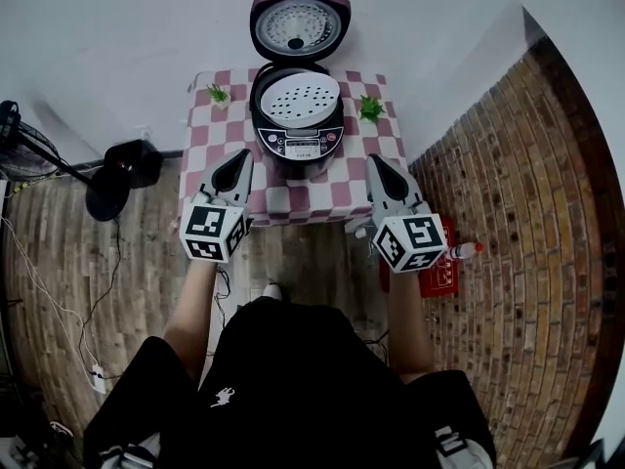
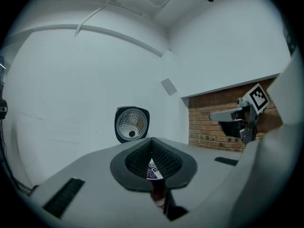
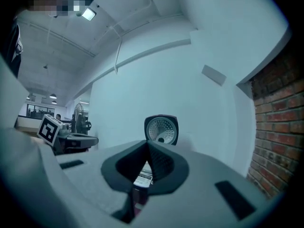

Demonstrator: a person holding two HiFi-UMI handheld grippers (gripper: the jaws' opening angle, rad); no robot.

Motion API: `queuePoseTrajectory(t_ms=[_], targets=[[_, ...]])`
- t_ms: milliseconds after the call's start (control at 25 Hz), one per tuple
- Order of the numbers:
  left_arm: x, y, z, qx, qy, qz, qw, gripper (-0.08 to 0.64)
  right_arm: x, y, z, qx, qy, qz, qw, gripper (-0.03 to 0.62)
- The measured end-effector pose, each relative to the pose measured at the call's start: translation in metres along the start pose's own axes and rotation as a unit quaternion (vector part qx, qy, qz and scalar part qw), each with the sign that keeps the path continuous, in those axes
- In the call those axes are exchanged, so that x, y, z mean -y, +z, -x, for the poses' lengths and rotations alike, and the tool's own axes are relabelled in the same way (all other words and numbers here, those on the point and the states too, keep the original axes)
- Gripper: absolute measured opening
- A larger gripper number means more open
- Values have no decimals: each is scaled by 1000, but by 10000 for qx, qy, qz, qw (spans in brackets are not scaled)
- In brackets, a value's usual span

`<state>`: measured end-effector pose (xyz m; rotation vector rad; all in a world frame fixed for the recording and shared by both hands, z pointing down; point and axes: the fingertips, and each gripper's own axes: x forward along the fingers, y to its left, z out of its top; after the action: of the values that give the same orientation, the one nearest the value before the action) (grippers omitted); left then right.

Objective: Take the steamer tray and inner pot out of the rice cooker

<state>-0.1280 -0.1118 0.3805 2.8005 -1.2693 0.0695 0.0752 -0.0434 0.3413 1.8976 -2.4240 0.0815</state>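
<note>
We see the round, perforated white steamer tray [image 1: 301, 100] sitting in the open, glossy dark rice cooker [image 1: 298, 143]. In front of it, our left gripper [image 1: 240, 158] and right gripper [image 1: 375, 161] are pressed together, empty. The panel print is unreadable.

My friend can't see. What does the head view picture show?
An open rice cooker sits on a small pink-checked table, lid up, with a white holey steamer tray resting inside. A person stands before it, holding the left tongs and right tongs, both shut and empty, near the table's front edge.
</note>
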Motion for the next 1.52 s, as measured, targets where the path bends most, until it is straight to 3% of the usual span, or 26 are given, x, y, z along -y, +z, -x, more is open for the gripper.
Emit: queuePoseTrajectory(t_ms=[480, 920, 1120, 1520], targets=[[-29, -17, -26, -142, -73, 121, 9998, 3, 4, -9, -36, -206, -93, 39, 9997, 2], [-48, -25, -71, -315, 345, 139, 9988, 3, 42, -22, -98, -320, 282, 69, 9991, 2], [-54, -18, -102, -258, 457, 337, 9981, 3, 71, -24, -134, -391, 542, 114, 9977, 2], [-58, -18, -147, -476, 1001, 85, 9938, 4, 115, -56, -193, -723, 1212, -33, 9900, 3]])
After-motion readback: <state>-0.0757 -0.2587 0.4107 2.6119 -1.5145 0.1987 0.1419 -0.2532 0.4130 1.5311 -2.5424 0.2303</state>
